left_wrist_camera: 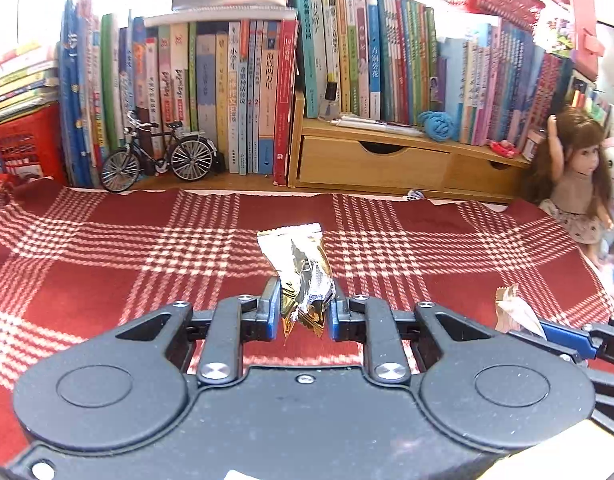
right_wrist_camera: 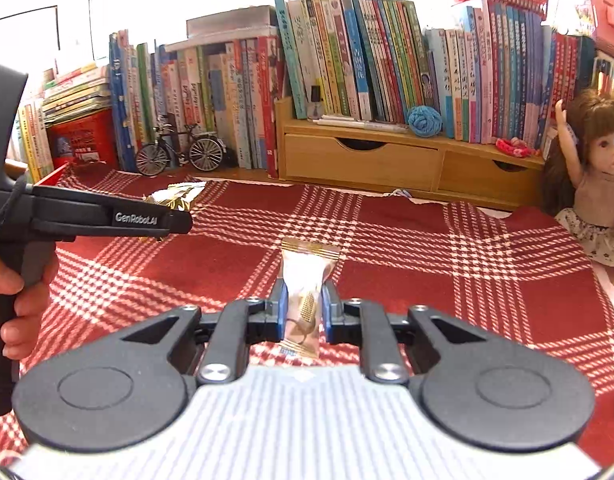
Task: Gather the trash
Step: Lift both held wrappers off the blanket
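My left gripper (left_wrist_camera: 304,300) is shut on a crumpled gold foil wrapper (left_wrist_camera: 297,256), which sticks up and forward from between the blue pads above the red plaid cloth (left_wrist_camera: 147,240). My right gripper (right_wrist_camera: 303,304) is shut on a pale pink wrapper with gold-striped ends (right_wrist_camera: 307,272), held upright between its pads. In the left wrist view the pink wrapper (left_wrist_camera: 513,310) and the right gripper's blue fingertip (left_wrist_camera: 567,336) show at the right edge. In the right wrist view the left gripper (right_wrist_camera: 179,222) reaches in from the left with the gold wrapper (right_wrist_camera: 175,196) beyond it, a hand on its handle.
A wall of upright books (left_wrist_camera: 247,92) lines the back of the table. A model bicycle (left_wrist_camera: 159,156) stands at back left, and a wooden drawer shelf (left_wrist_camera: 371,160) holds blue yarn (left_wrist_camera: 439,124). A doll (left_wrist_camera: 575,176) sits at the right edge; a red box (left_wrist_camera: 23,144) is left.
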